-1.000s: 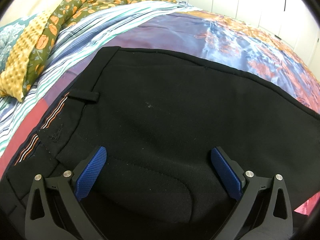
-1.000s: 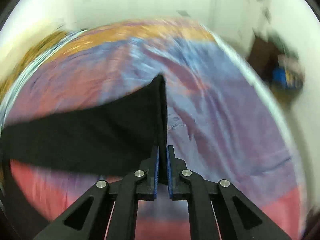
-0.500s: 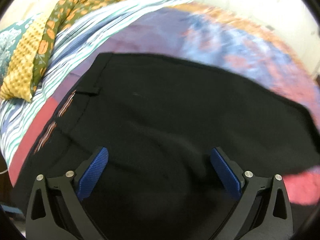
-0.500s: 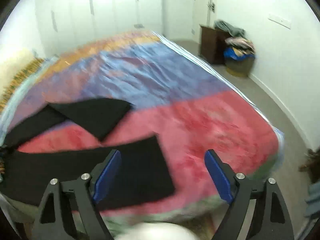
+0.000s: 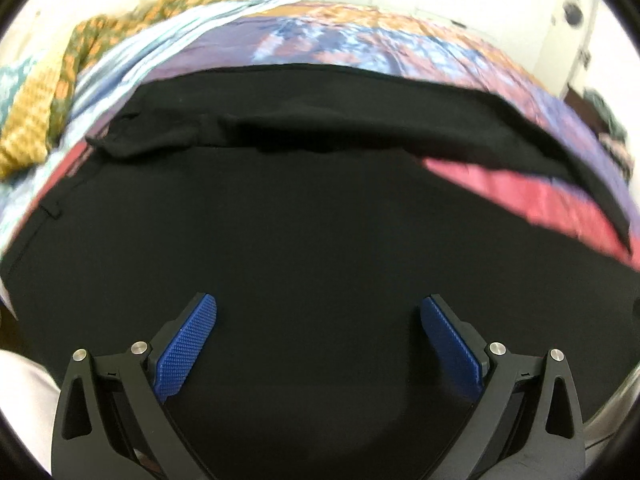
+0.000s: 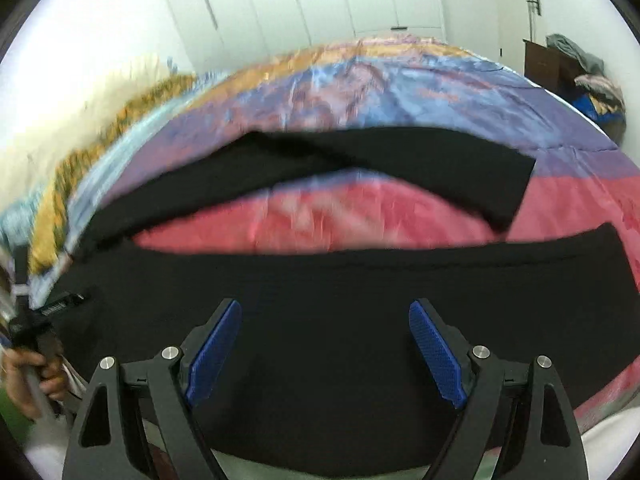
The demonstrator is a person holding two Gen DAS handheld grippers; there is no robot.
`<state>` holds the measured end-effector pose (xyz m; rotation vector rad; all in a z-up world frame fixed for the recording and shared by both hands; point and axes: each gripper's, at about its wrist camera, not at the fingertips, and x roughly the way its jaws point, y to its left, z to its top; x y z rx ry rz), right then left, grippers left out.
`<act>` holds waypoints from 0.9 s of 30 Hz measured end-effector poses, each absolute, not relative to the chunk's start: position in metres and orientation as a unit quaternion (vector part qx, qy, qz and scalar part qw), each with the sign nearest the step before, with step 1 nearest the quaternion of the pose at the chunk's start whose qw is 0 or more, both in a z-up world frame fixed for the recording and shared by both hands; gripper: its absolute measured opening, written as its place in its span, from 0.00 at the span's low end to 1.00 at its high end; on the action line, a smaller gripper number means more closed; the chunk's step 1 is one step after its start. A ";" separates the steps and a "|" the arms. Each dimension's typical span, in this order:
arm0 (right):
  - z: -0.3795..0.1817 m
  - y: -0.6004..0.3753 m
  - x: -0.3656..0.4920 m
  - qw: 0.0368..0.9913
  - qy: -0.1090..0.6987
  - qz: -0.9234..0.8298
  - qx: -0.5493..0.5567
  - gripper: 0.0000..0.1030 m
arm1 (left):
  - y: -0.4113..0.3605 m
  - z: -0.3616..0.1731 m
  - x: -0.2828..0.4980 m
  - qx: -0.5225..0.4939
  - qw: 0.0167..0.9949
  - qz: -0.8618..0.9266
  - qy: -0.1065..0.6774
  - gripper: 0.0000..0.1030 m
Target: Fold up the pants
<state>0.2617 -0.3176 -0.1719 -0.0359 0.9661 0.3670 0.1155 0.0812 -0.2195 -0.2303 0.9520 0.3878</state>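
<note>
While both grippers hang over the near edge of the bed, the black pants (image 5: pixel 312 216) lie spread across the patterned bedspread (image 5: pixel 360 36), waistband toward the left of the left wrist view, both legs running off to the right. In the right wrist view the near leg (image 6: pixel 360 280) lies flat along the bed's near edge; the far leg (image 6: pixel 440 164) angles away from it, leaving a wedge of red bedspread between the two, its cuff end squared off at right. Left gripper (image 5: pixel 318 320): jaws wide apart, blue pads (image 5: pixel 188 344) clear of the cloth, nothing held. Right gripper (image 6: pixel 325 328): jaws likewise spread wide, empty, poised above the near leg. A hand (image 6: pixel 28 376) grips the other tool's handle at the left margin of the right wrist view. Judgement: garment is laid out but not yet folded lengthwise; legs are splayed, not stacked. The step in hand looks like repositioning for a fresh grasp. Next move likely calls for pinching one leg at two points, near the seat and near the cuff, and carrying it across onto the other so the edges line up. A bunched ridge shows near the waistband (image 5: pixel 152 136); it may want smoothing first. Frames are motion-blurred, so fine creases cannot be read.
</note>
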 end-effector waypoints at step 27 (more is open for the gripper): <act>-0.204 -0.318 0.255 0.870 0.460 0.176 -0.028 1.00 | 0.111 -0.216 0.115 -0.118 0.866 0.242 0.421 0.99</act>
